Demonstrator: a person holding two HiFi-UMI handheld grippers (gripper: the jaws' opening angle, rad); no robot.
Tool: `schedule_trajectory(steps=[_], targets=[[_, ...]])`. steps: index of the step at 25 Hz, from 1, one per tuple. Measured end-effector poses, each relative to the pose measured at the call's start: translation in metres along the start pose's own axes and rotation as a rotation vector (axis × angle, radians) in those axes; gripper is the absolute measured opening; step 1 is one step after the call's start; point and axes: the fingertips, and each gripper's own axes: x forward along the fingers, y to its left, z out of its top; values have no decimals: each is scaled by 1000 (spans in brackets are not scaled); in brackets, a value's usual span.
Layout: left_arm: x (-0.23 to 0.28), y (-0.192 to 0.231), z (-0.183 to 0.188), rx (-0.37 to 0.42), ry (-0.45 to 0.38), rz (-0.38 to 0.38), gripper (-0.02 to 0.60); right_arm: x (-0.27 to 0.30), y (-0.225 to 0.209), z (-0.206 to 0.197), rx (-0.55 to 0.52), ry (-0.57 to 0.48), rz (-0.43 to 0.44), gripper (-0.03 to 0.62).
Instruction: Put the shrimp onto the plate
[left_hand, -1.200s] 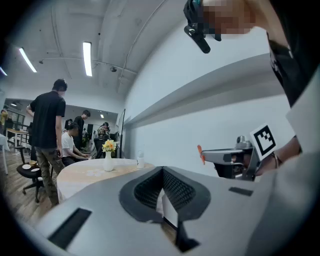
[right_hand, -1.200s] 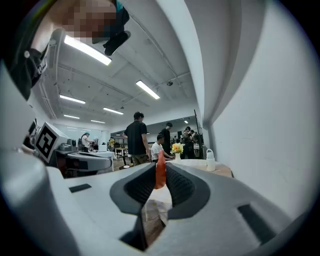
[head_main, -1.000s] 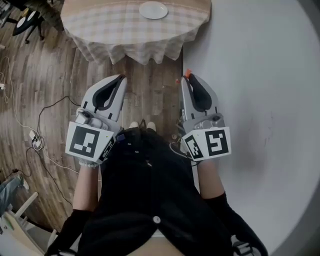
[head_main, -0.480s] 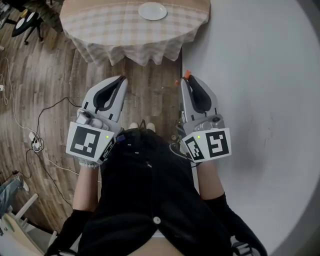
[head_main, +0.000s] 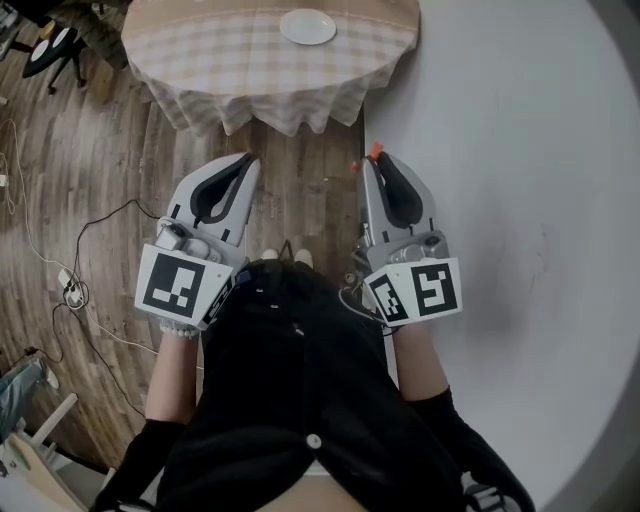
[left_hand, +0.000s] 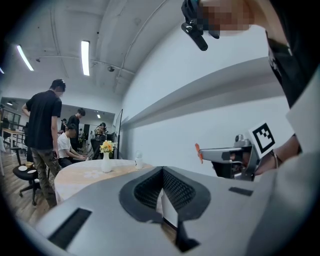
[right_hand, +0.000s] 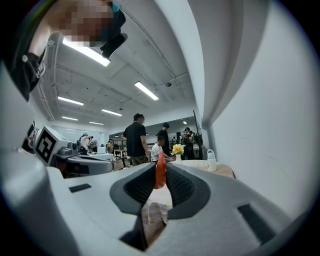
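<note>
Pinching the shrimp: the right hand-held gripper (head_main: 370, 160) has its jaws closed on the orange shrimp (right_hand: 160, 174), which stands upright between the pad tips.
Shrimp, from above: a small orange end pokes out past the right hand-held gripper's tips, off the table, above the wooden floor (head_main: 300, 195).
Left hand-held gripper (head_main: 245, 160): jaws together at the tips, nothing between them; level with the right one and well apart from the shrimp.
Plate (head_main: 308, 26): white, bare, well ahead of both hand-held grippers, nearer the right one's line.
Table (head_main: 200, 60): round, with a checked cloth, ahead of both tips.
Wall (head_main: 500, 150): white, just beside the right hand-held gripper's outer side.
</note>
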Motion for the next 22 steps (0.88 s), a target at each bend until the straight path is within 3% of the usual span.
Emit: schedule_trajectory(steps=[22], targets=[[-29,29,-5,13,-11,-38,2,3,31,1,-41,-20,-78,51]])
